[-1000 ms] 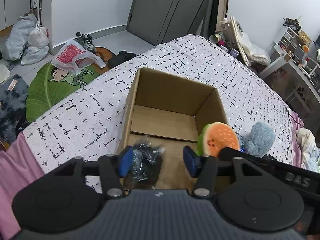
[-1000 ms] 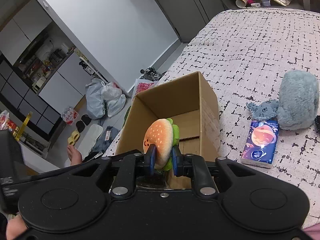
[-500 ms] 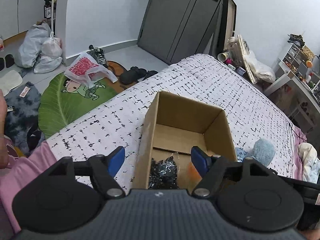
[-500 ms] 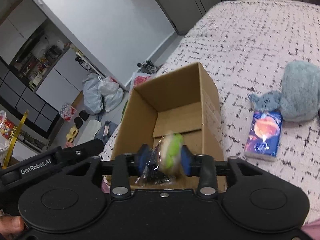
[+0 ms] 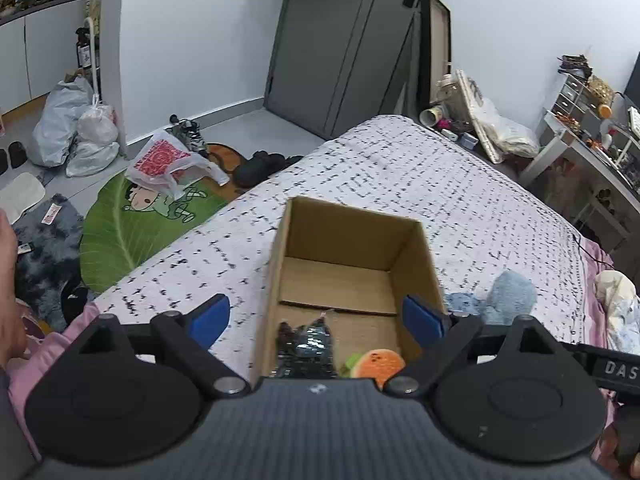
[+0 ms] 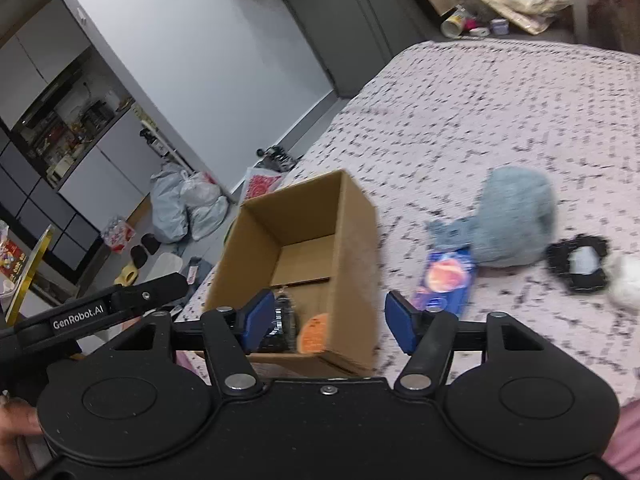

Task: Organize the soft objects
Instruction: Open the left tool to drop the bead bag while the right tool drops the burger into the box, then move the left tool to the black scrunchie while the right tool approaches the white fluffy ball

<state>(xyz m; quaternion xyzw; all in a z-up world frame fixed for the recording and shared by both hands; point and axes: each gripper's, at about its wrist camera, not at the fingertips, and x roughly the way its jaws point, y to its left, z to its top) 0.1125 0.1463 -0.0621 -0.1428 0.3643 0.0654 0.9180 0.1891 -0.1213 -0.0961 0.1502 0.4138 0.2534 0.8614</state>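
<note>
An open cardboard box stands on the patterned bedspread. Inside at its near end lie a black crinkly packet and an orange burger plush. My left gripper hovers above the box, its jaws opening wide with nothing held between them. My right gripper is over the box's near right corner, jaws also opening and gripping nothing. Right of the box lie a grey-blue plush and a blue tissue packet.
A black-and-white item and something white lie at the bed's right. Off the bed's left side, the floor holds a green leaf rug, plastic bags and shoes. A grey door and cluttered shelves stand behind. A hand holds the left gripper.
The right gripper let go of the burger plush, which dropped into the box beside the black packet. Both grippers opened wider and pulled back and up from the box.
</note>
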